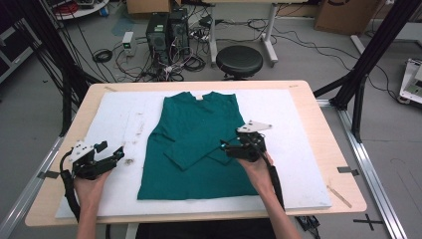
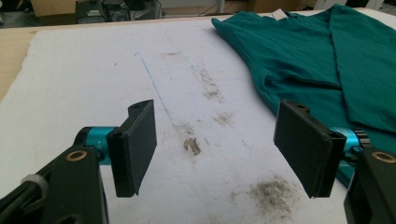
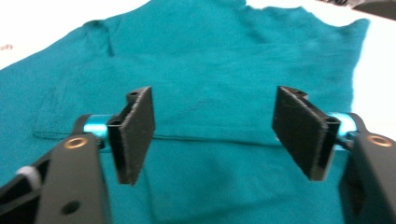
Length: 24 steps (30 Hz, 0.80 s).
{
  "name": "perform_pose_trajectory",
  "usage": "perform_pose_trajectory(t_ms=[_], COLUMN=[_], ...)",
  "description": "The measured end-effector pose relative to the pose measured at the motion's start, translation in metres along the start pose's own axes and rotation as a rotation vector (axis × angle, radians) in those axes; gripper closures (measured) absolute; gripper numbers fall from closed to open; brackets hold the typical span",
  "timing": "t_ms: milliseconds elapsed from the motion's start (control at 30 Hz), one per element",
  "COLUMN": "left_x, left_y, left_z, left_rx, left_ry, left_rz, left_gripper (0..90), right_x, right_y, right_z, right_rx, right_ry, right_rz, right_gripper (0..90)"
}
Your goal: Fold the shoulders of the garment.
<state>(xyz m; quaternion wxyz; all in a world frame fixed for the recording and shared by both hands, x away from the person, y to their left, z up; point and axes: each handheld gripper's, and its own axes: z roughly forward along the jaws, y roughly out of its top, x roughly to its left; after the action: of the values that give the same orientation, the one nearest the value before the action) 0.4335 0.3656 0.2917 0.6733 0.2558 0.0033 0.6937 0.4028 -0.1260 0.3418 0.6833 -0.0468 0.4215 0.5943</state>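
Observation:
A teal long-sleeved shirt (image 1: 196, 142) lies flat on the white pad (image 1: 298, 124), collar at the far side, with both sleeves folded across its front. My right gripper (image 1: 224, 146) hovers over the shirt's right part, above the folded sleeve (image 3: 205, 116). Its jaws stand wide apart with nothing between them. My left gripper (image 1: 113, 152) rests over the bare pad to the left of the shirt (image 2: 317, 51), open and empty, above dark smudges (image 2: 273, 193) on the pad.
The pad covers a light wooden table (image 1: 343, 184). Beyond the far edge stand a black stool (image 1: 239, 60), computer towers (image 1: 166, 31) and tangled cables on the floor. Black frame posts (image 1: 363, 64) rise at the right.

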Motion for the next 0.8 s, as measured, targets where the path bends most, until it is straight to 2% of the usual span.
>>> perform_pose_trajectory(t_ms=[100, 233, 433, 700, 800], left_x=[0.0, 0.0, 0.0, 0.0, -0.001], left_y=[0.0, 0.0, 0.0, 0.001, 0.001], left_z=[0.0, 0.0, 0.0, 0.0, 0.0], left_rx=[-0.003, -0.002, 0.001, 0.004, 0.009], left_ry=[-0.002, -0.004, -0.003, 0.007, 0.003], left_rz=[0.0, -0.003, -0.001, 0.003, -0.01], left_gripper=[29.9, 29.9, 29.9, 29.9, 29.8], right_x=[-0.014, -0.031, -0.054, -0.066, -0.071], right_y=[-0.01, -0.024, -0.041, -0.059, -0.064], right_z=[-0.018, -0.035, -0.052, -0.062, -0.064], right_rx=[-0.051, -0.114, -0.161, -0.18, -0.182], right_ry=[-0.029, -0.052, -0.092, -0.133, -0.148], right_rz=[0.003, 0.038, 0.074, 0.09, 0.1], right_gripper=[23.8, 21.2, 21.2, 21.3, 21.3])
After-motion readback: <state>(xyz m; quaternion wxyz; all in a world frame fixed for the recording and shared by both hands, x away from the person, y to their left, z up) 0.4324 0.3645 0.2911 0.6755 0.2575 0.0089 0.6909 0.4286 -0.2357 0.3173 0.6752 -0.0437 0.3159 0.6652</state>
